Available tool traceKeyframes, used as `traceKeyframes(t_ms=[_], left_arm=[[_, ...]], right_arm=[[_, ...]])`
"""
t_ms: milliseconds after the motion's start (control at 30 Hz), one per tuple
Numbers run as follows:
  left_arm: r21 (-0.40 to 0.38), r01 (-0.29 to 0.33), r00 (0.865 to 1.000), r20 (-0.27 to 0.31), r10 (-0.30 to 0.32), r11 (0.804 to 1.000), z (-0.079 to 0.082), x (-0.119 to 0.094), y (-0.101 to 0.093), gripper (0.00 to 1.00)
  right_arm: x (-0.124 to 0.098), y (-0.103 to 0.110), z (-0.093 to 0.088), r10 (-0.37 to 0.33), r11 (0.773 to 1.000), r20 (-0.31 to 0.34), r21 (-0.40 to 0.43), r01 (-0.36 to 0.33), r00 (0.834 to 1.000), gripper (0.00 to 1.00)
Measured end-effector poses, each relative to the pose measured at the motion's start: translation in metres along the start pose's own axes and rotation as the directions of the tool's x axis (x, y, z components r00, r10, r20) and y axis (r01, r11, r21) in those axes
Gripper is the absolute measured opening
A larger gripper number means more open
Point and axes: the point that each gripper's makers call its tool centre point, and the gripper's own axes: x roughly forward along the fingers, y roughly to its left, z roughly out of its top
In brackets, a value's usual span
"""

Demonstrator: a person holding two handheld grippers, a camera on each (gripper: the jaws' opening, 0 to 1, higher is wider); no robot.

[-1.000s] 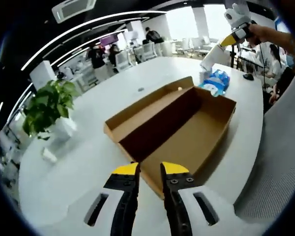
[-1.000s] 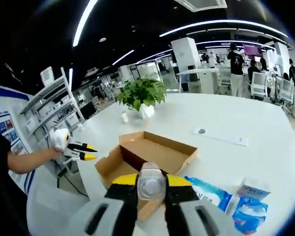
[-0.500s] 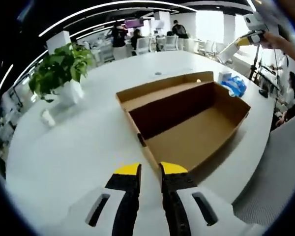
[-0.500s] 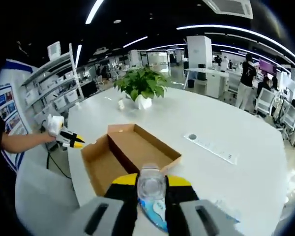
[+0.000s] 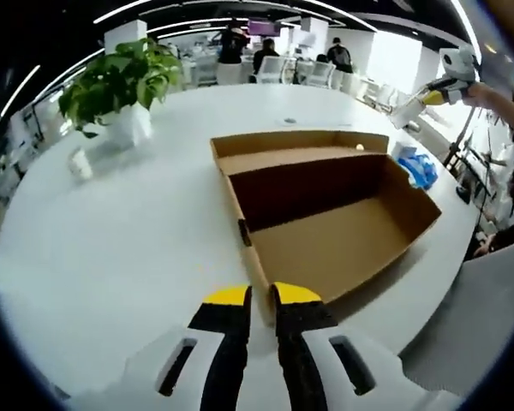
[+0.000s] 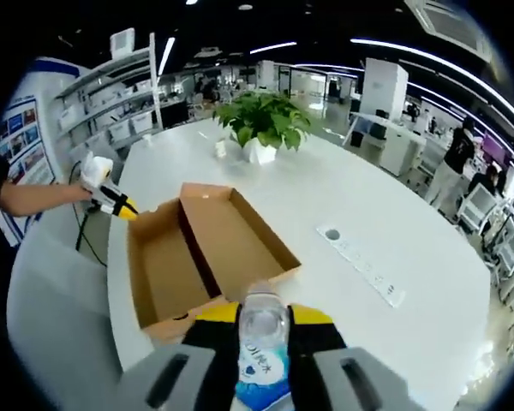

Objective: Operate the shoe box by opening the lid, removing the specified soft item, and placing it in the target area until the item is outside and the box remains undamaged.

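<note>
Two jaws of my left gripper (image 5: 257, 295) are sitting almost closed, pinching the near wall of the open shoe box (image 5: 325, 205) lying at 12 o'clock on the white table (image 5: 111, 257). My right gripper (image 6: 263, 315) is clamping a clear water bottle (image 6: 261, 347), the box sitting at 11 o'clock.

The shoe box (image 5: 325, 205) stands open and unobstructed from above; a potted plant (image 5: 120, 86) sits well apart.
</note>
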Motion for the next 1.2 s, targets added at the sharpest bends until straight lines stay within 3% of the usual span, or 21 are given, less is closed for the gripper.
traceKeyframes(t_ms=[100, 233, 633, 1200], left_arm=[[-0.06, -0.014, 1.0, 0.0, 0.014, 0.998, -0.001, 0.001, 0.0, 0.04], [-0.125, -0.017, 1.0, -0.006, 0.016, 0.992, -0.003, 0.0, -0.001, 0.04], [-0.206, -0.059, 0.998, -0.01, 0.058, 0.977, -0.004, 0.004, 0.007, 0.02], [-0.211, -0.069, 0.998, -0.019, 0.066, 0.975, -0.004, 0.004, 0.007, 0.02]], right_arm=[[0.007, -0.007, -0.009, 0.005, 0.996, -0.044, -0.087, -0.009, 0.999, 0.16], [0.017, -0.011, -0.014, 0.022, 0.991, -0.067, -0.131, -0.031, 0.998, 0.16], [0.039, -0.031, -0.038, 0.025, 0.957, -0.202, -0.277, -0.082, 0.979, 0.16], [0.07, -0.044, -0.068, 0.036, 0.904, -0.338, -0.39, -0.174, 0.94, 0.17]])
